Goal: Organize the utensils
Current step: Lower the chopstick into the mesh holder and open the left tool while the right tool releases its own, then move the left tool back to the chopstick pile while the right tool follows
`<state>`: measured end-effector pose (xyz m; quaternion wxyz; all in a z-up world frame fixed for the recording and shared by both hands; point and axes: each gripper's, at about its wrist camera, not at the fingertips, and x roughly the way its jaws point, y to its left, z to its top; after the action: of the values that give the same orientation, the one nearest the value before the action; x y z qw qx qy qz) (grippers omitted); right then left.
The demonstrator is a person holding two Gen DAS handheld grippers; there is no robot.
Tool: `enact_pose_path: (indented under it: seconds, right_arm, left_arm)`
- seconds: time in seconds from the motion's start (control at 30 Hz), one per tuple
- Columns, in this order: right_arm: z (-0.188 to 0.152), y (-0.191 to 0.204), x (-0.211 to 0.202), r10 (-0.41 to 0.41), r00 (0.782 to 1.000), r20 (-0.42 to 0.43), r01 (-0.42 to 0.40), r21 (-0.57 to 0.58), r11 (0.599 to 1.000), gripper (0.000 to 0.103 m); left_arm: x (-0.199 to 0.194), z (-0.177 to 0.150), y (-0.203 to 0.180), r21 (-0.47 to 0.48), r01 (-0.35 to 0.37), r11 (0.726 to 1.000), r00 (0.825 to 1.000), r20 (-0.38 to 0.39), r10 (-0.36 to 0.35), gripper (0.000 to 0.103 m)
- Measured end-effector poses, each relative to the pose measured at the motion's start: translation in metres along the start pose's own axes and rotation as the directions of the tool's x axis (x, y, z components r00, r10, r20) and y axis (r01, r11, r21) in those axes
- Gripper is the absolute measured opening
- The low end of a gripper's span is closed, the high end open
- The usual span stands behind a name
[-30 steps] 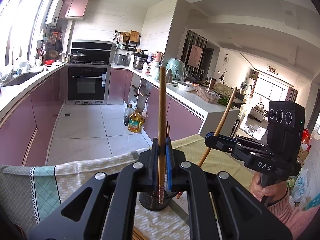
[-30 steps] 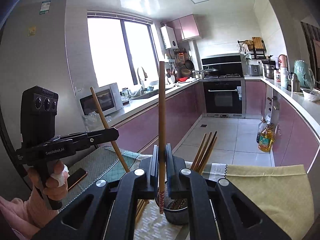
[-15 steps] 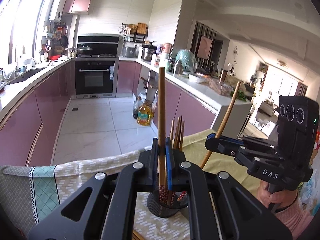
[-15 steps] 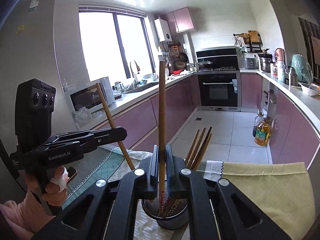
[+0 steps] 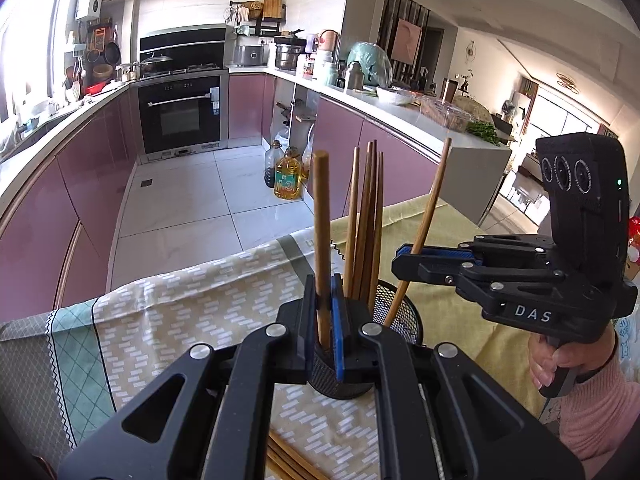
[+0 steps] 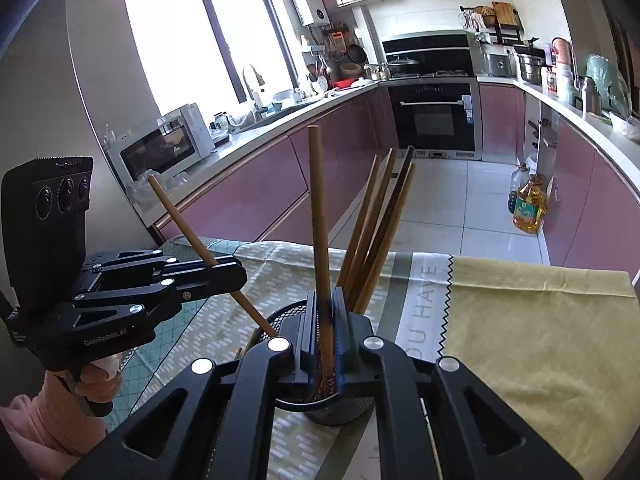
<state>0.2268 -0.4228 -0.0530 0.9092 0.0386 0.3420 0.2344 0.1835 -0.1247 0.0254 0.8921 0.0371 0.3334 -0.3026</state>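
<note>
We look from two fisheye cameras, each riding just behind its own hand-held gripper and tilted downward along the fingers. From the left hand-held gripper [image 5: 324, 312] we face the long kitchen aisle, with the right hand-held gripper [image 5: 404, 266] entering from the right. From the right hand-held gripper [image 6: 326, 320] we face the same aisle more toward the bright window [image 6: 208, 44], the left one [image 6: 236, 276] entering from the left. Both views sit very near the round black wire-mesh utensil holder [image 5: 404, 316] [image 6: 280, 316] directly below the fingers, and share the patterned beige and yellow tablecloth [image 5: 192, 304] [image 6: 532, 320] and the black built-in oven [image 5: 180, 116] [image 6: 434, 118] far ahead.
</note>
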Motion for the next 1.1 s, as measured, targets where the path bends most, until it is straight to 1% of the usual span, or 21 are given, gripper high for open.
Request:
enact_pose_path:
  seconds: [0.27,0.4,0.47,0.57,0.67,0.73,0.87,0.93,1.03,1.1]
  right_arm:
    - [0.0,-0.014,0.008,-0.036,0.999,0.006,0.035,0.043,0.998,0.009]
    - [-0.001,-0.019,0.005,-0.041,0.999,0.023,0.04,0.058,0.998,0.014]
    - [-0.002,-0.019,0.002,-0.041,0.999,0.035,0.039,0.057,0.998,0.015]
    - [-0.004,-0.017,-0.004,-0.048,0.998,0.051,0.045,0.051,0.998,0.021]
    - [-0.007,-0.012,-0.008,-0.039,0.997,0.065,0.037,0.039,0.999,0.025]
    - [-0.01,-0.007,-0.011,-0.04,0.996,0.074,0.039,0.023,0.999,0.031]
    - [-0.018,0.007,-0.018,-0.007,0.997,0.082,0.008,-0.011,1.0,0.034]
    - [-0.023,0.015,-0.022,0.008,0.997,0.082,-0.005,-0.036,0.999,0.039]
    - [-0.033,0.031,-0.024,0.048,0.996,0.069,-0.043,-0.077,0.996,0.039]
    - [-0.04,0.042,-0.024,0.072,0.996,0.053,-0.067,-0.105,0.992,0.04]
  left_arm:
    - [0.017,0.014,0.002,-0.014,-0.015,1.0,1.0,-0.013,0.015,0.008]
    - [0.02,0.011,-0.001,-0.025,-0.007,1.0,1.0,-0.009,0.007,0.012]
    - [0.019,0.01,-0.001,-0.029,-0.004,1.0,1.0,-0.004,0.004,0.013]
    - [0.018,0.006,0.004,-0.042,-0.004,0.999,1.0,0.002,0.004,0.016]
    - [0.011,0.0,0.006,-0.049,-0.011,0.999,1.0,0.02,0.012,0.019]
    - [0.003,-0.006,0.006,-0.051,-0.019,0.999,0.999,0.038,0.021,0.021]
    - [-0.016,-0.018,0.007,-0.05,-0.039,0.998,0.996,0.077,0.042,0.028]
    - [-0.027,-0.026,0.007,-0.052,-0.054,0.997,0.993,0.1,0.059,0.034]
    - [-0.043,-0.039,0.01,-0.053,-0.084,0.995,0.988,0.125,0.09,0.041]
    - [-0.051,-0.049,0.014,-0.061,-0.105,0.993,0.986,0.127,0.112,0.043]
